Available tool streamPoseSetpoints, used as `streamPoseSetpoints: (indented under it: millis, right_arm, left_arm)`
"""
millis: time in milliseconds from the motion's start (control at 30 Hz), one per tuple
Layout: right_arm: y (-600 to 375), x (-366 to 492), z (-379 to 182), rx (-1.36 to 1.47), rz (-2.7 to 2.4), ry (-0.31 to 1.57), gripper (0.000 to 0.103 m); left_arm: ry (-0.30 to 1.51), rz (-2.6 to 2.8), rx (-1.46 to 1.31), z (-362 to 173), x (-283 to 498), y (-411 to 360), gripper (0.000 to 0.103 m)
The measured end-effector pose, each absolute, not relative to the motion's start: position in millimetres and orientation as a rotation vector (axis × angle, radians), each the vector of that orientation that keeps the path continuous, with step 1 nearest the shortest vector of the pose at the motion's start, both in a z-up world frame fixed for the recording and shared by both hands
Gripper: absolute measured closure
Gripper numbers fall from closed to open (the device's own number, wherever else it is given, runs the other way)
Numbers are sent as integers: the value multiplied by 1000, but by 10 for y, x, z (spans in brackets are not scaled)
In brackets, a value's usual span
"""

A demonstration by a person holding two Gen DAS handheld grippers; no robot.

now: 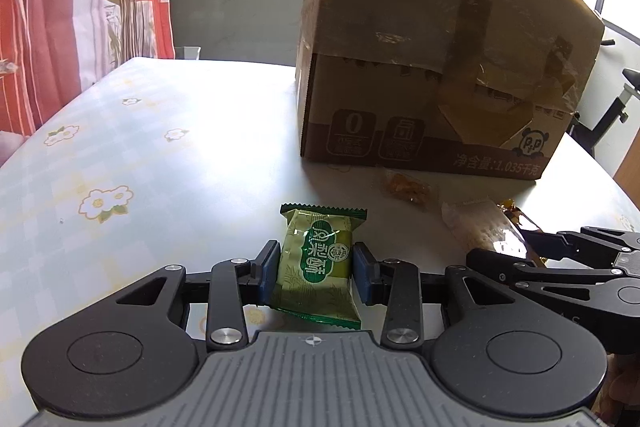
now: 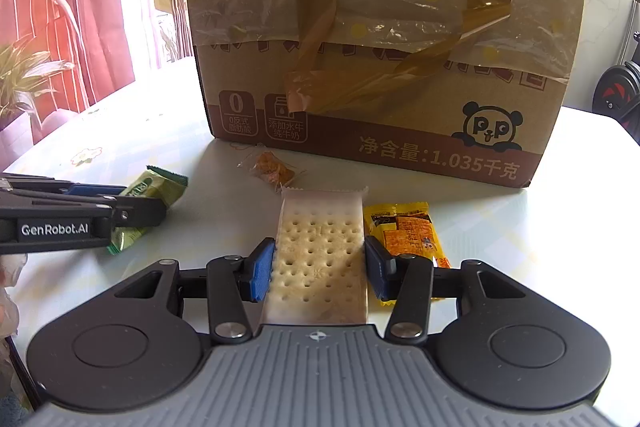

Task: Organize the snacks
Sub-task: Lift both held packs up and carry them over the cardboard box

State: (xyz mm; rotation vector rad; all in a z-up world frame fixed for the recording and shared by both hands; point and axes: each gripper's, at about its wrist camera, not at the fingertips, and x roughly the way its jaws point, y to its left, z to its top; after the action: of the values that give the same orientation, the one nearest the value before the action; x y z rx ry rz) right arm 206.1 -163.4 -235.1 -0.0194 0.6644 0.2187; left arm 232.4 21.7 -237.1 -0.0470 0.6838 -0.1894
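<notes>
Left gripper [image 1: 313, 269] is clamped on the green snack packet [image 1: 316, 259], right gripper [image 2: 320, 265] squeezing the clear cracker pack [image 2: 320, 247], both mid-table [image 1: 160, 147]. Yellow packet [image 2: 404, 231] half hidden behind the right pad; cardboard box [image 2: 380, 39] top cut off.

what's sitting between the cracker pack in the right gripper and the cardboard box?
In the right wrist view, one small clear-wrapped orange snack lies between the cracker pack and the cardboard box; otherwise bare tablecloth.
</notes>
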Motion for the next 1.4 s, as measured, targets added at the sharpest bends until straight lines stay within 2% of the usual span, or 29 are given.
streamPoseSetpoints:
  millis: [433, 667, 1067, 1400]
  right_arm:
    - [-1630, 2031, -2337, -13, 231, 659, 54]
    - [-1686, 1903, -2208, 25, 253, 580, 54]
    - [-1896, 1830, -1438, 42, 253, 301, 54]
    - [-2317, 2163, -677, 27, 218, 109, 54]
  left_arm:
    - [620, -198, -50, -2170, 2136, 237, 62]
    - [593, -182, -55, -2055, 2118, 287, 62]
    - [437, -193, -48, -1328, 2360, 187, 62]
    - [305, -271, -18, -610, 2834, -365, 62]
